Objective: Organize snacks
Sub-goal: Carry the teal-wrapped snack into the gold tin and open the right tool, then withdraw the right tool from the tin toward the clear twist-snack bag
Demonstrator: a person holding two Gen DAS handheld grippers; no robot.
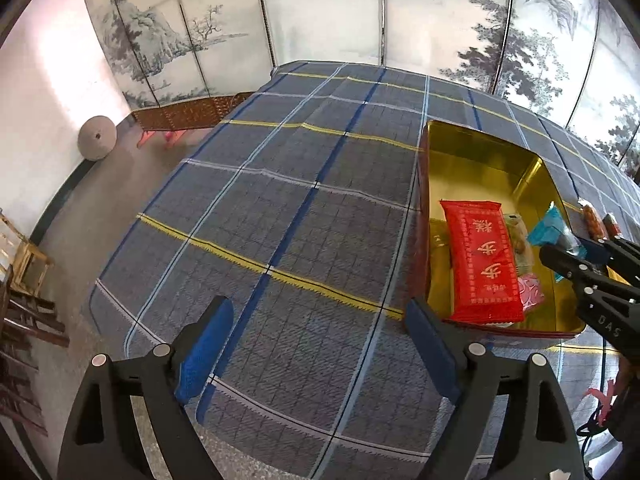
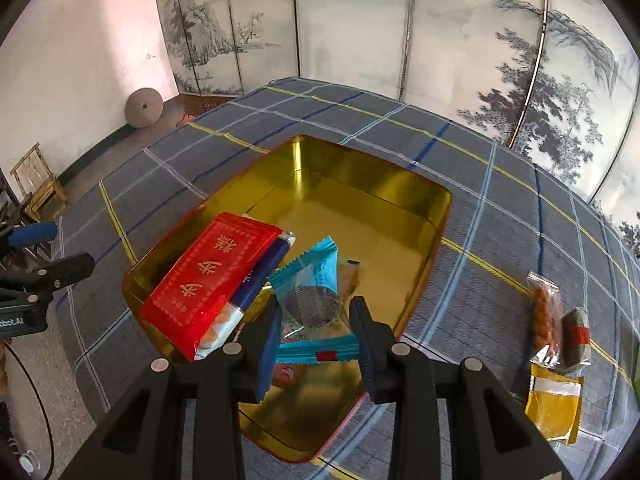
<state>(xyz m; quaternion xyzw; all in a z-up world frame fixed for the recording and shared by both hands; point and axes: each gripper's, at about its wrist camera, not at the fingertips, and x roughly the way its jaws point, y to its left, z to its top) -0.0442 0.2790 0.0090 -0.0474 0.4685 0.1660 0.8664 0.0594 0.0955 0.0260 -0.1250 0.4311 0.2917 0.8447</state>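
Plaid blue-grey tablecloth w/ yellow stripes is covering the table, painted folding screen standing behind. Right gripper is clenching a teal plastic snack packet w/ clear window, hanging over the near end of the gold rectangular metal tin. Left gripper is hovering released over bare cloth beside the tin, nothing btwn its jaws. Risk: grip is catching only the packet's lower crimp, so it could be slipping or landing on the rim, not inside. Tin is holding a red flat packet w/ gold characters, a blue-white wrapper under it & a pink one near the front; far half is bare. Further right, orange, dark round & yellow packets are lying on the cloth, still outside
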